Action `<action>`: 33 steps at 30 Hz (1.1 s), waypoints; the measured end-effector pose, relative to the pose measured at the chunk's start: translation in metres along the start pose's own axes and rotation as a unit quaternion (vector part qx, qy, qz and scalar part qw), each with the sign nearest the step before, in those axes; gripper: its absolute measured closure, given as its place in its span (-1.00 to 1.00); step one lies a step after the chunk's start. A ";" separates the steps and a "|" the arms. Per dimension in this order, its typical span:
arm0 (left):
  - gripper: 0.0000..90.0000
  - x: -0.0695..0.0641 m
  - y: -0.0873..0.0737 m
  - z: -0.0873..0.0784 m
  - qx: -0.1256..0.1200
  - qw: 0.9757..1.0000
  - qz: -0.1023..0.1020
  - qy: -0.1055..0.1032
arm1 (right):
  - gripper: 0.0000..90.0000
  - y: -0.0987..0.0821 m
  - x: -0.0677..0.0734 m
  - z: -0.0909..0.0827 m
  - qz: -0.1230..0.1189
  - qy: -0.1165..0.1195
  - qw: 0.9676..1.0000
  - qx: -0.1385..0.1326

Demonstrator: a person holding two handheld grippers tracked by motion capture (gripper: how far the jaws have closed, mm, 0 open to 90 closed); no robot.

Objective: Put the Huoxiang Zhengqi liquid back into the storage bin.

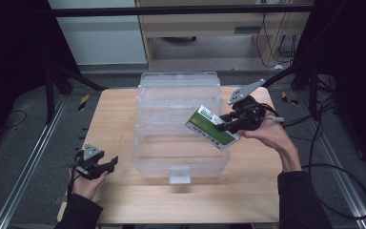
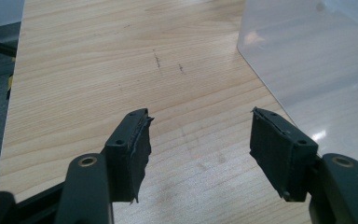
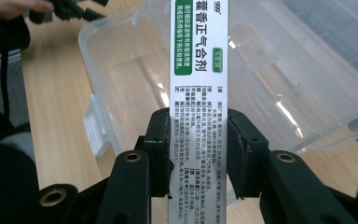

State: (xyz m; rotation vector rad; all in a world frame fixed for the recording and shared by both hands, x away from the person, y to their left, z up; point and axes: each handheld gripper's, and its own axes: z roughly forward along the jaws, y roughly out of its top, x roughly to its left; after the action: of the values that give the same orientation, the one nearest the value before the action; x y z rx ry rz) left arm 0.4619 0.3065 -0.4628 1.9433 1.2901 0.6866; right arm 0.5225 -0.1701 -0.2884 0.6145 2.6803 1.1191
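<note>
**R gripper holds medicine box over open bin; L gripper idle**

Ref. landmark: clear plastic bin [image 1: 178, 143], lid open, standing mid-bench [image 1: 119, 109].

1. R gripper [image 1: 226, 121]: jaws closed on a green-and-white medicine box [image 1: 212, 127]. In the right gripper view the pads [image 3: 161, 144] press both narrow faces of the box [image 3: 198, 93], which runs lengthwise away from the jaws. Grip is at one end; the rest projects free.
2. Box position: in the air above the bin's right rim, tilted, free end pointing in over the bin's interior. Not touching the bin walls as far as the high view shows.
3. L gripper [image 1: 106, 165]: on the bench just left of the bin's front-left corner, jaws wide apart, nothing between them. In the left gripper view the L gripper [image 2: 200, 135] looks along bare wood, w/ the bin wall [image 2: 317, 60] at the right.
4. Bin interior: transparent, contents not discernible.
</note>
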 end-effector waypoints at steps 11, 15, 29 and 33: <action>-0.17 0.000 -0.001 0.002 0.006 1.000 0.002 0.000 | 0.44 -0.003 -0.003 0.021 -0.045 0.033 0.997 0.056; -0.17 0.000 -0.002 0.002 0.007 1.000 0.004 0.001 | 0.44 -0.003 -0.002 0.030 -0.062 0.047 0.994 0.072; -0.16 0.000 -0.003 0.004 0.010 1.000 0.004 0.002 | 0.44 -0.004 0.008 0.060 -0.115 0.069 0.983 0.128; -0.16 0.000 -0.003 0.004 0.011 1.000 0.005 0.002 | 0.44 -0.004 0.010 0.066 -0.131 0.071 0.979 0.136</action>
State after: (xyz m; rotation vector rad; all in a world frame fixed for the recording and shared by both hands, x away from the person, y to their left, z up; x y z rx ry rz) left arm 0.4632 0.3062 -0.4673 1.9670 1.2967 0.6839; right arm 0.5324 -0.1263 -0.3377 0.2124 2.9539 0.7614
